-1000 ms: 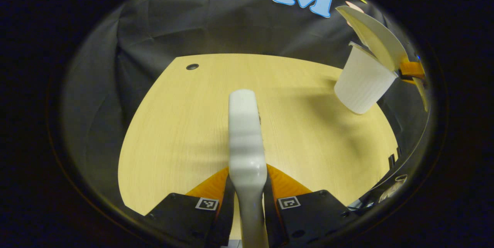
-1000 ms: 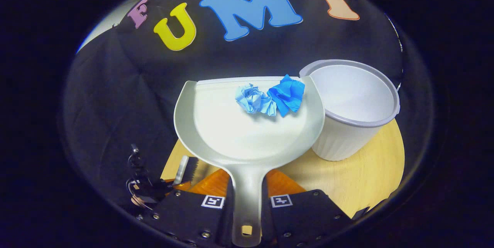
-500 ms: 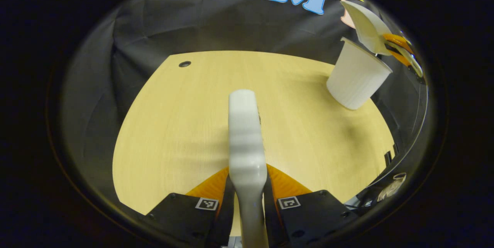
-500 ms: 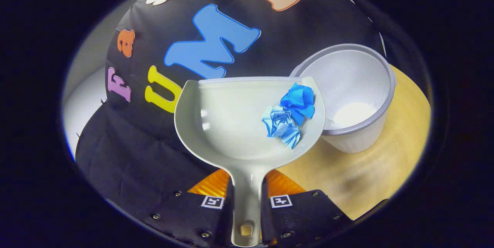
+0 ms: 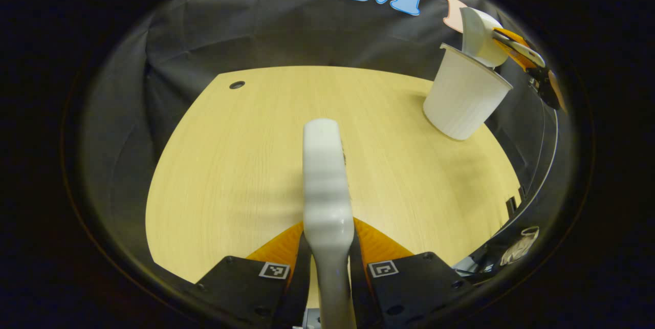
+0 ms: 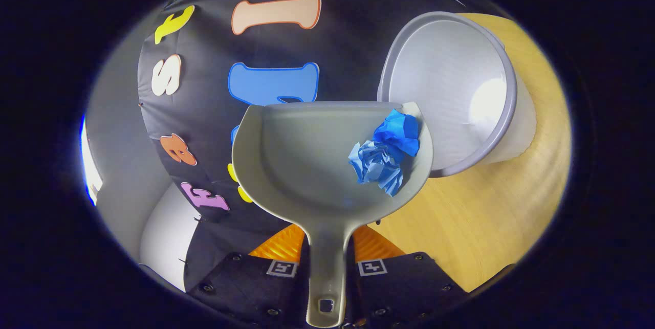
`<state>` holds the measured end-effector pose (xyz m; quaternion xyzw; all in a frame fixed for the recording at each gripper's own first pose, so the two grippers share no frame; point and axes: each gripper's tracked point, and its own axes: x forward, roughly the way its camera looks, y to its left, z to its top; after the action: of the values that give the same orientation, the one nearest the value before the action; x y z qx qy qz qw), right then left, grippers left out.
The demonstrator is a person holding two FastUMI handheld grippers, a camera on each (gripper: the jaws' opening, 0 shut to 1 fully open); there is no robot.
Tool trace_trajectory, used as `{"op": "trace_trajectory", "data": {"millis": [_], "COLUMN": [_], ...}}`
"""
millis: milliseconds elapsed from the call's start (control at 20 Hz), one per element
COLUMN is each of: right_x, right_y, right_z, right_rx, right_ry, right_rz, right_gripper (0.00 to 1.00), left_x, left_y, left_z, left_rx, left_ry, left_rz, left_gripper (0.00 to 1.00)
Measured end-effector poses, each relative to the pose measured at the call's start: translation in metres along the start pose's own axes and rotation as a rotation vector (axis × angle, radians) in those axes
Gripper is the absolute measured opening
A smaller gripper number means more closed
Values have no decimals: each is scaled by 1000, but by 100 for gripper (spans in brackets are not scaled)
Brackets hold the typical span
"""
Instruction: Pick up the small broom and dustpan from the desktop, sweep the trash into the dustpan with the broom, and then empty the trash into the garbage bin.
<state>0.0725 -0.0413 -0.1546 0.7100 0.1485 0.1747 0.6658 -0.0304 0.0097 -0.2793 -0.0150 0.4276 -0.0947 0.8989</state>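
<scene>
1. The left gripper is clenched on the handle of the small broom; both fingers press on it from the two sides.
2. The broom handle points forward over the light wooden table, above its middle part. The bristles cannot be seen.
3. The right gripper is grasping the handle of the dustpan; its two fingers squeeze the handle between them.
4. The dustpan is rolled to one side, so that its right edge is at the rim of the garbage bin.
5. Two crumpled papers lie in the dustpan near this right edge: a dark blue paper ball and a light blue paper ball. They touch each other and they are in the pan, not in the bin.
6. The garbage bin is white with a grey rim, and it stands on the table near the far right corner. In the left gripper view the bin is upright, and the dustpan is over its opening, held by the other gripper.
7. A small dark hole is in the table near the far left corner.
</scene>
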Motion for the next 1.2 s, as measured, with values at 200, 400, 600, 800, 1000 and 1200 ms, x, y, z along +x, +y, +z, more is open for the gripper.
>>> {"op": "trace_trajectory", "data": {"millis": [200,400,600,800,1000,1200], "right_x": [-6,-9,-4,-21,-30,-42], "right_y": [2,2,1,-17,-31,-46], "right_z": [10,11,-2,-21,-42,-77], "right_rx": [55,63,3,-148,-384,-631], "right_ry": [9,41,93,100,68,63], "right_rz": [37,46,14,-40,-136,-240], "right_gripper": [29,29,29,28,29,29], "left_x": [-5,-8,-6,-4,-2,-1], "left_y": [-13,-24,-30,-31,-19,-1], "left_z": [0,1,2,1,1,-1], "left_rx": [3,-12,-50,-84,-77,-52], "left_ry": [-4,-16,-27,-42,-43,-33], "left_rz": [12,30,54,63,54,39], "left_gripper": [43,43,44,44,43,43]}}
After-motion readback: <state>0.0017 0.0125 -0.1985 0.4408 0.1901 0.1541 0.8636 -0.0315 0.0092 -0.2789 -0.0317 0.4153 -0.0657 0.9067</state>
